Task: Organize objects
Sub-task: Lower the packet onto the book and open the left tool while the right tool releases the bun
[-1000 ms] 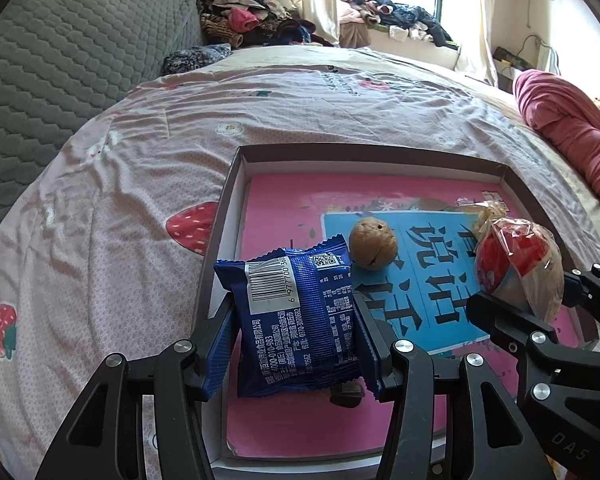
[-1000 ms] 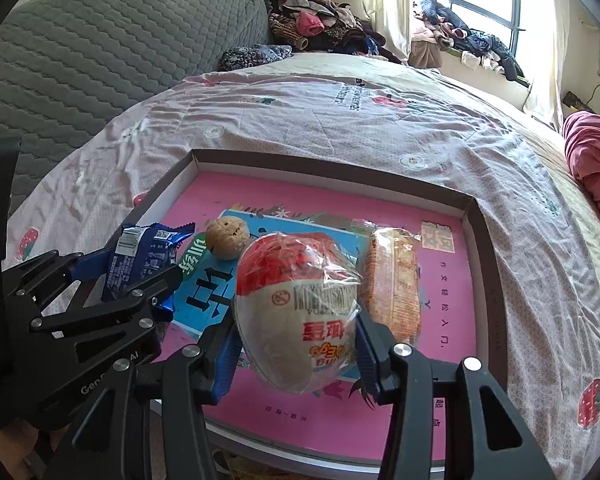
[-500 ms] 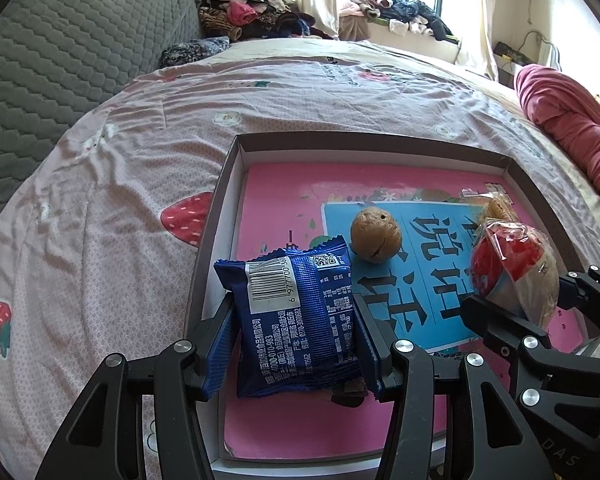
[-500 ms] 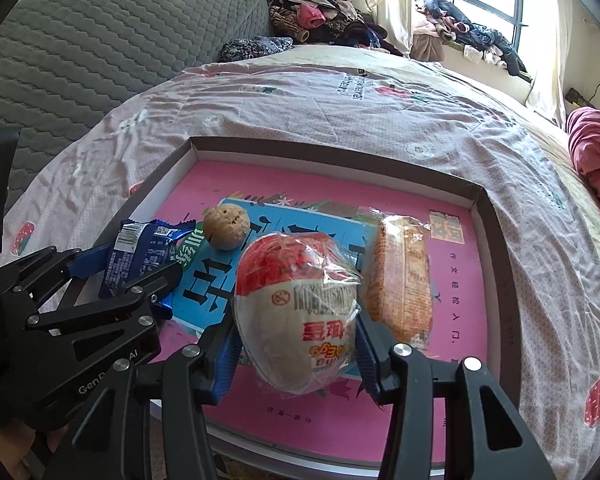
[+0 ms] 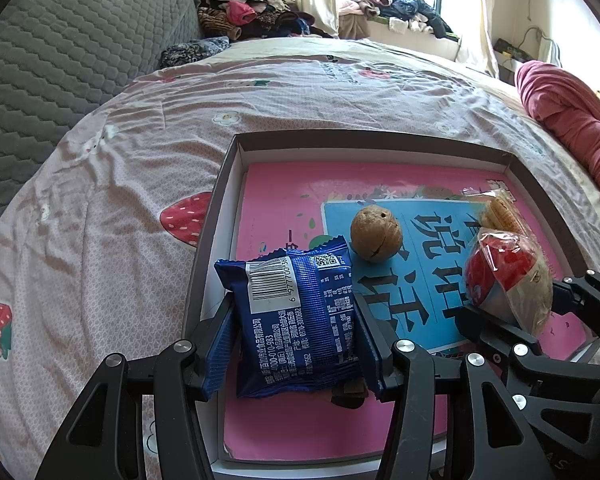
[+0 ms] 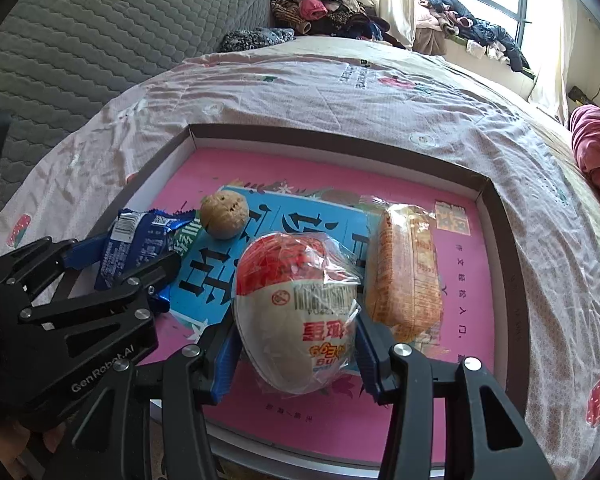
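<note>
My left gripper [image 5: 294, 320] is shut on a blue snack packet [image 5: 296, 312] and holds it over the left front part of a shallow box [image 5: 224, 168] with a pink and blue book inside. My right gripper [image 6: 298, 328] is shut on a red and white wrapped egg-shaped snack [image 6: 298, 308] over the box's front middle. A brown walnut [image 5: 376, 238] lies on the book, beyond the packet. An orange cracker pack [image 6: 410, 272] lies in the box right of the egg snack. The left gripper [image 6: 112, 268] also shows in the right wrist view.
The box [image 6: 500, 216] sits on a bed with a strawberry-print sheet [image 5: 100, 208]. A grey quilted headboard [image 5: 60, 48] is at the left, a clothes pile [image 5: 252, 12] at the back, and a pink blanket [image 5: 568, 120] at the right.
Both grippers, still holding their snacks, have shifted a little forward over the box; the box and the walnut appear lower and nearer in both views.
</note>
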A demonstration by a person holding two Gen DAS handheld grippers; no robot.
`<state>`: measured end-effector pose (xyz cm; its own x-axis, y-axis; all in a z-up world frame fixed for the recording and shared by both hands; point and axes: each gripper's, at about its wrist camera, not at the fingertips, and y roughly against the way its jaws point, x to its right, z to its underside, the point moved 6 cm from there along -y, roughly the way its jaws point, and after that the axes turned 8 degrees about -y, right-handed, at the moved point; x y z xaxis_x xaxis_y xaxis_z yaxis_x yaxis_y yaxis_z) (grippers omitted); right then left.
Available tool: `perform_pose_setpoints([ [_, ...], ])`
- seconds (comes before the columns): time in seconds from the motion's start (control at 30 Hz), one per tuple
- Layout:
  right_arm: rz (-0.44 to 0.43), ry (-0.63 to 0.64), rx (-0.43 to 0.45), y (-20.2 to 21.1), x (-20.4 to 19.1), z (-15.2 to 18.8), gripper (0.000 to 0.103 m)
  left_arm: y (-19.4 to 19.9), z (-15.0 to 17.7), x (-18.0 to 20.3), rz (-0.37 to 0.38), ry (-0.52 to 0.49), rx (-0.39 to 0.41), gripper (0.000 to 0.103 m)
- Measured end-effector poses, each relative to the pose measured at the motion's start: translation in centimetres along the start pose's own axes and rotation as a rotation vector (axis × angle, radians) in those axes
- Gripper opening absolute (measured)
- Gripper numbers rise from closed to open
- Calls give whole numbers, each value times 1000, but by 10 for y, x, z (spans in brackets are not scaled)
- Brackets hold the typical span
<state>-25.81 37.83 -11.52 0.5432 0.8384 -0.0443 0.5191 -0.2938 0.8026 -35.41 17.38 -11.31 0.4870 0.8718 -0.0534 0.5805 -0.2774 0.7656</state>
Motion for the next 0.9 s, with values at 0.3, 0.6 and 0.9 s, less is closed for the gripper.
perform_pose_setpoints([
  [0.3, 1, 2, -17, -2, 0, 3, 51, 0, 0, 0, -2, -1, -2, 56],
  [0.6, -1, 5, -31, -4, 0, 4, 51, -1, 0, -1, -10, -6, -10, 58],
  [0.9, -1, 6, -35, -1, 0, 4, 51, 2, 0, 2, -6, -5, -13, 64],
])
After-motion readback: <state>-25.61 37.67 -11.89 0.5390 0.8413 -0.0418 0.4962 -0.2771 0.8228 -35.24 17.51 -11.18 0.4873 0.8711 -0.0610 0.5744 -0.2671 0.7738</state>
